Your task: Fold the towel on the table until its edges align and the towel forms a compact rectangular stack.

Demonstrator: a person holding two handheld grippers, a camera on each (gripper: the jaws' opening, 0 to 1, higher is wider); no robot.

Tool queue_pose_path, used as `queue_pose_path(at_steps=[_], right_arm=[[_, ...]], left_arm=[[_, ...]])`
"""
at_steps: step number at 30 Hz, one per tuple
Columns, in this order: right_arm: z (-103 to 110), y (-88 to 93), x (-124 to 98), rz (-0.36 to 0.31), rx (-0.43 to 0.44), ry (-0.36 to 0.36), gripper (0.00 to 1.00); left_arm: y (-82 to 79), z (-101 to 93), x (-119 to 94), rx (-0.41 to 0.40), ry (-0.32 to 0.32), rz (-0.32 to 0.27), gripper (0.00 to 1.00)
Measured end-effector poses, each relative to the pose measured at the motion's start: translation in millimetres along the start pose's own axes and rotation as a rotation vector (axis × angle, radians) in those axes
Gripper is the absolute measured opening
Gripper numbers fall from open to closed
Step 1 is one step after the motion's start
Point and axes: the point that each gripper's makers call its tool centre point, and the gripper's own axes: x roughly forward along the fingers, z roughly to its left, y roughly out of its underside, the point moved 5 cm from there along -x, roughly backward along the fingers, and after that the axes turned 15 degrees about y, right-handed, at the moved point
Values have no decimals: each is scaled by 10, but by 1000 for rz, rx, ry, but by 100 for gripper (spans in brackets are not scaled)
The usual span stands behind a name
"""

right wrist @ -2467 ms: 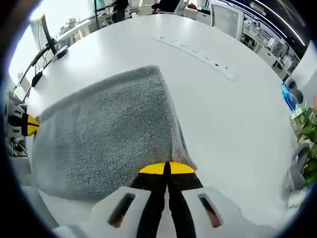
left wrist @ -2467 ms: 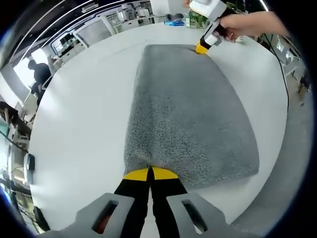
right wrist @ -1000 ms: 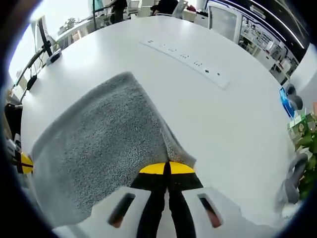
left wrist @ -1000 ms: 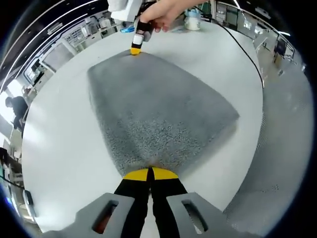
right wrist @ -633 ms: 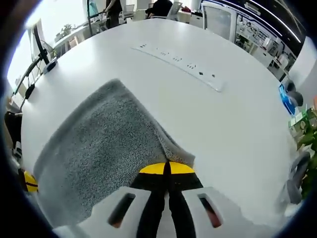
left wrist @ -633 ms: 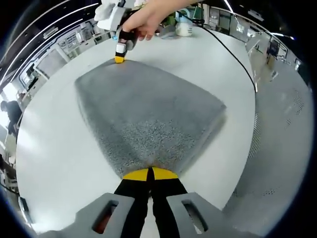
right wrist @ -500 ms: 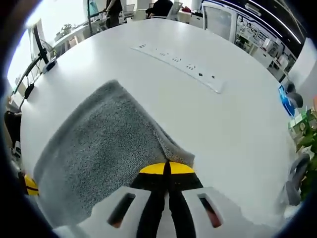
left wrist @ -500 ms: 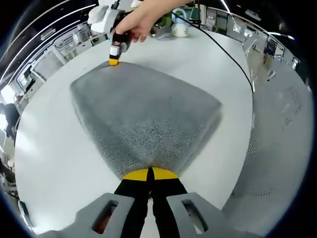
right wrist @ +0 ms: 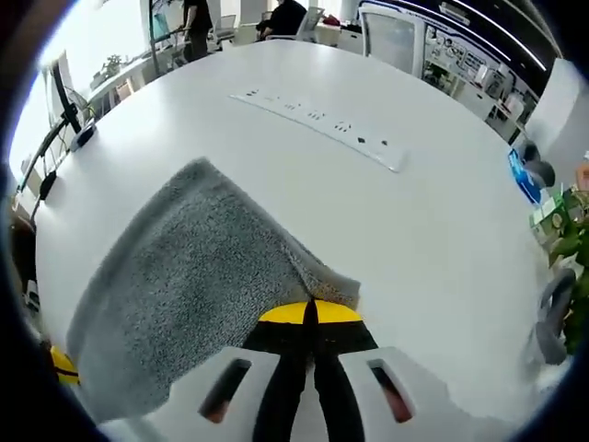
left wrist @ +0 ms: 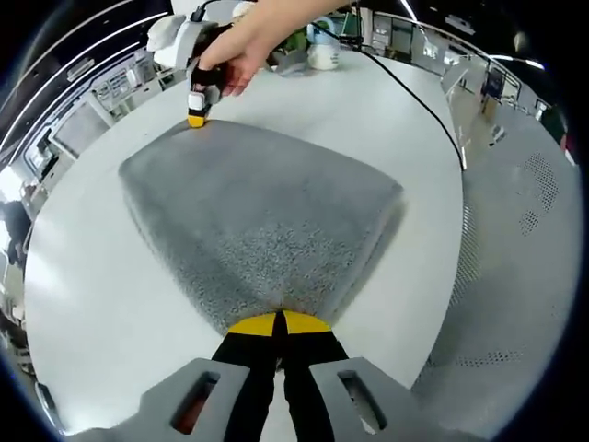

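White table [right wrist: 433,239], towel [left wrist: 267,221] stretched gripper-to-gripper

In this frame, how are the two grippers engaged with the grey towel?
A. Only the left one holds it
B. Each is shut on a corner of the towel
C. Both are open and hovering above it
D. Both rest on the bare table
B: the left gripper is closed on the near corner of the towel, and the right gripper pinches another corner.
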Motion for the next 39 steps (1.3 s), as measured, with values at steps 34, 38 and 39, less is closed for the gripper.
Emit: queue_pose_path(at_steps=[34, 38, 39], right_arm=[[529, 765, -1737, -424, -35, -278, 18], [636, 970, -1828, -432, -63, -295, 22], [655, 1008, -1849, -432, -62, -301, 23]], left_arm=[[-274, 205, -571, 44, -101, -276, 21], [-292, 202, -636, 68, -119, -318, 24], [-282, 195, -632, 67, -115, -320, 26]])
